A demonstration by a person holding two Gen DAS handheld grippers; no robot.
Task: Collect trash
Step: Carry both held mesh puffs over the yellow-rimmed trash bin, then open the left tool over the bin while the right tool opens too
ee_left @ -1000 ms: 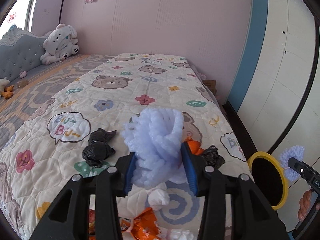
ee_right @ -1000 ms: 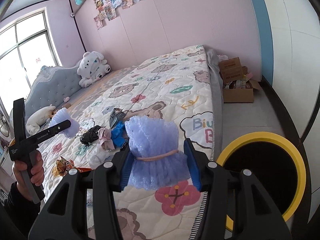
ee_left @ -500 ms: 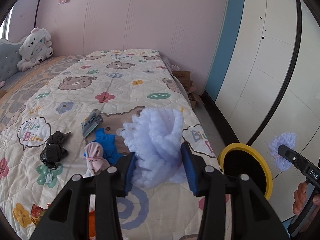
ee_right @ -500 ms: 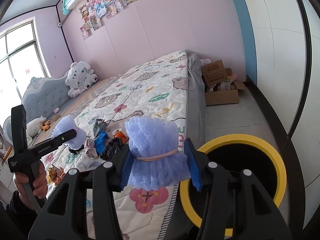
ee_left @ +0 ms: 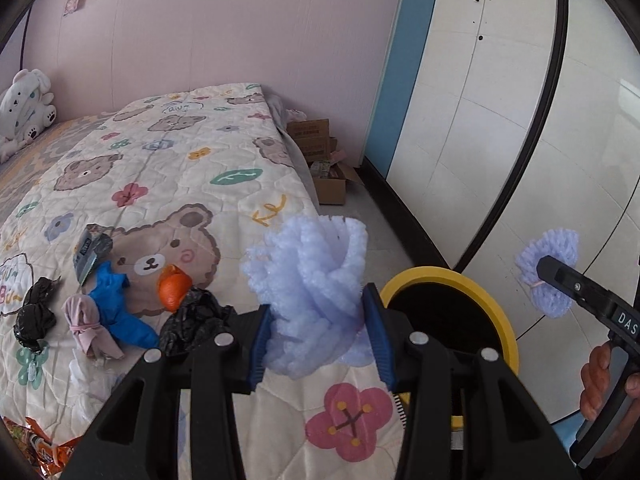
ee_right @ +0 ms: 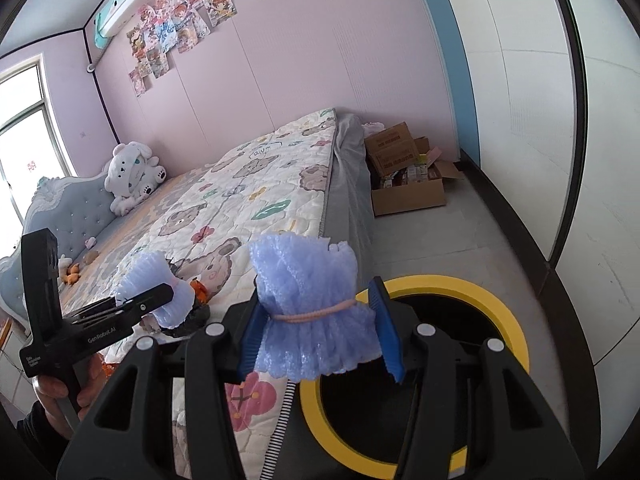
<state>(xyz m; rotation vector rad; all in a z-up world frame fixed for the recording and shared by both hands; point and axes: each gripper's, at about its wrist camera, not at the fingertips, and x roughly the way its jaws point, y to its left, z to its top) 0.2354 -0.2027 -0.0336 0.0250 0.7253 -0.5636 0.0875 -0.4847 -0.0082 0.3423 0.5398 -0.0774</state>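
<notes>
Beside the bed (ee_left: pixel 168 184) we see a yellow-rimmed bin (ee_right: pixel 516 332) on the floor, its dark inside hiding any contents. Our left gripper (ee_left: pixel 318 330) clamps a pale purple foam bundle (ee_left: pixel 312 280) over the quilt's corner, just beside the bin's rim. Our right gripper (ee_right: pixel 320 340) squeezes a banded purple foam wad (ee_right: pixel 312 312) above the bin's near edge. An open cardboard box (ee_right: pixel 408 184) holds small packets.

We see a bed (ee_left: pixel 224 184) under a bear-print quilt; on it lie black bags (ee_left: pixel 34 312), a blue wad (ee_left: pixel 116 312) and an orange piece (ee_left: pixel 173 289). A yellow-rimmed bin (ee_right: pixel 460 292) and cardboard boxes (ee_right: pixel 408 188) stand on the floor (ee_right: pixel 472 256) beside it.
</notes>
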